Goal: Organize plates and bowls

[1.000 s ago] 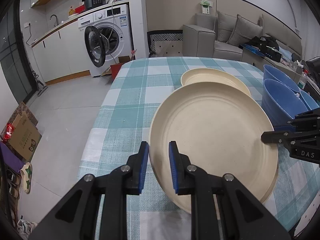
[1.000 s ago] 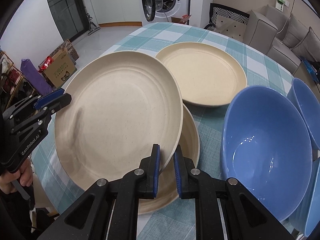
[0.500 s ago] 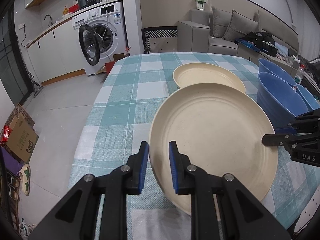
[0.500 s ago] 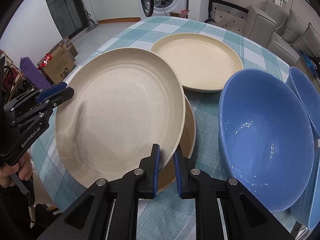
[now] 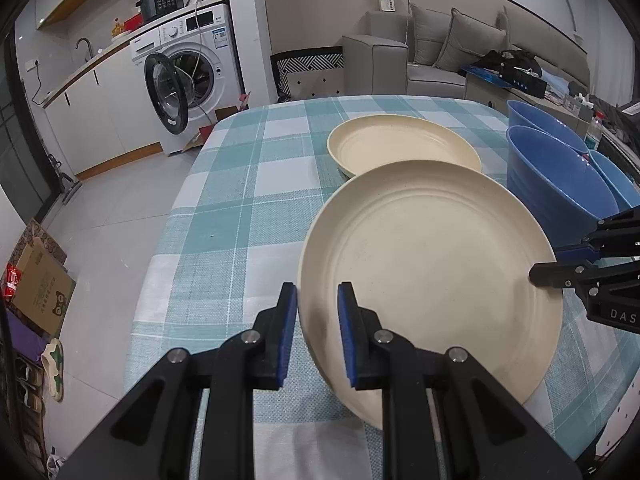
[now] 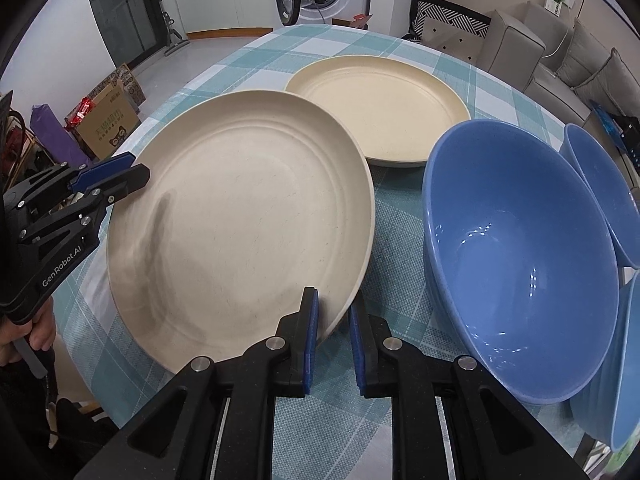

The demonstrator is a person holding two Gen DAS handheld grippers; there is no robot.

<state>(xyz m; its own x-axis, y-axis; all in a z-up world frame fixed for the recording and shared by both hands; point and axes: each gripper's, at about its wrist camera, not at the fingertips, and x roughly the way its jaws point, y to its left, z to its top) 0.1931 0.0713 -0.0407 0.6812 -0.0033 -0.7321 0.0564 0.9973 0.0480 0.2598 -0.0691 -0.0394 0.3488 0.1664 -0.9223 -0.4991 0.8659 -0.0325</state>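
Two handheld grippers share one beige plate (image 6: 240, 240) above a checked tablecloth (image 5: 240, 208): the left gripper (image 5: 317, 332) and right gripper (image 6: 333, 334) are each nearly closed, pinching opposite rims. The stacking step appears underway; the next move likely calls for lowering it onto the second plate (image 6: 380, 112) beyond, beside the blue bowls (image 6: 520, 256).

Washing machine (image 5: 188, 76), grey sofa (image 5: 436, 52), perhaps a cardboard box (image 5: 40, 288).
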